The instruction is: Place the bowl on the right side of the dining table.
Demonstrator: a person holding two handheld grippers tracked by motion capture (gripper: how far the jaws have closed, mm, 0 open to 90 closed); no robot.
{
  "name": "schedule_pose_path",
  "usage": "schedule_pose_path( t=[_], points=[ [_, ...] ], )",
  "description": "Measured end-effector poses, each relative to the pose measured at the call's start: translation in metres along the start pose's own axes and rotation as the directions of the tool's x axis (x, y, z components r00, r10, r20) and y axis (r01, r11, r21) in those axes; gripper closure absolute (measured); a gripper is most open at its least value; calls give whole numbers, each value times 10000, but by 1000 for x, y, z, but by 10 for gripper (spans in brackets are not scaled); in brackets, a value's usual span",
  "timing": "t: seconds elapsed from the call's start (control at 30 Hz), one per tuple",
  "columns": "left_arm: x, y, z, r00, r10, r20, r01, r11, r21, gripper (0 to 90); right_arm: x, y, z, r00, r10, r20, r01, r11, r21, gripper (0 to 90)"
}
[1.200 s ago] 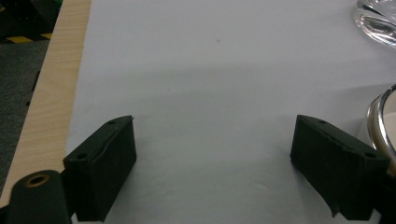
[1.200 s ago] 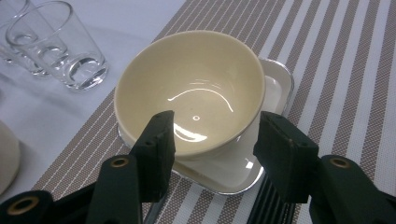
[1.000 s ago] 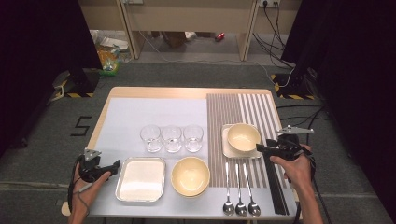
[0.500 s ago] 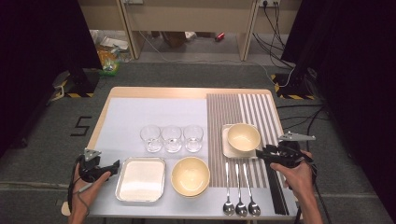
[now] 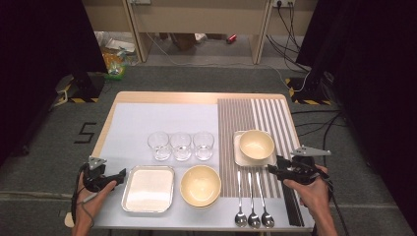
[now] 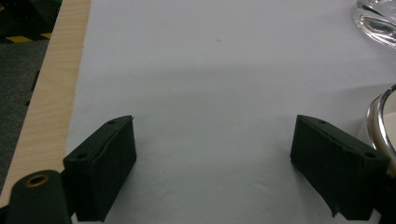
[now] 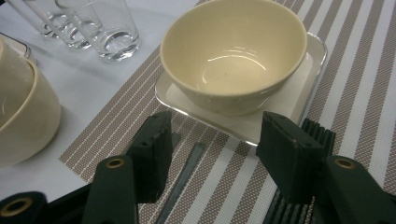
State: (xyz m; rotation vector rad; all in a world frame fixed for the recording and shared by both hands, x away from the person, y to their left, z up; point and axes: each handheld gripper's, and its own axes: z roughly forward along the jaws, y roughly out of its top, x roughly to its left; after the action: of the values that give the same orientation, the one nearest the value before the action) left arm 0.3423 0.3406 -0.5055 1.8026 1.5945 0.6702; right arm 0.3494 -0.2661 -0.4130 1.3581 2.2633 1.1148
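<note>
Hovering low over the striped mat, the right gripper (image 5: 272,170) sits just below-right of the small cream bowl (image 5: 256,144) on its clear square plate (image 5: 239,158), jaws parted about halfway, nothing between them. Landmark = that cream bowl. In the right gripper view the bowl (image 7: 233,56) lies dead ahead of the jaws, plate corner (image 7: 243,133) almost between the tips, and a spoon handle (image 7: 184,177) runs under the gap.

Three steel spoons (image 5: 253,196) lie directly below the bowl in the high view, side by side, long axes running front-to-back: handles point up toward the bowl, heads toward the person. Right hand (image 5: 310,189) is far nearer than the left. My read: next grab is a spoon handle, or the plate edge; can't tell which. Jaw line looks to cross the handles, so a pinch across one handle seems workable w/o much wrist turn.

Left gripper (image 5: 110,178) rests well left of the bowl, beside the shallow steel tray (image 5: 148,188), jaws spread wide & empty over the white mat (image 6: 201,70). Tray rim (image 6: 380,119) shows at the right jaw.

Also on the bench (image 5: 162,97): three clear glasses (image 5: 181,145) left of the bowl; larger stacked cream bowls (image 5: 200,185) below-left.
</note>
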Motion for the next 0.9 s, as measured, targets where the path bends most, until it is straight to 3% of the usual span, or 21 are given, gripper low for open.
schedule_pose_path(
  t=[0.47, 0.9],
  points=[
    [0, 0, 0, 10000, 25, -13, -25, 10000, 47, 132, 15, -19, 5, 9990, -398, -180, 402, 9989, 237, 449],
    [0, 0, 0, 10000, 24, -15, -24, 10000, 52, 131, 22, -32, 9, 9982, -445, -404, 461, 9981, 406, 453]
  ],
)
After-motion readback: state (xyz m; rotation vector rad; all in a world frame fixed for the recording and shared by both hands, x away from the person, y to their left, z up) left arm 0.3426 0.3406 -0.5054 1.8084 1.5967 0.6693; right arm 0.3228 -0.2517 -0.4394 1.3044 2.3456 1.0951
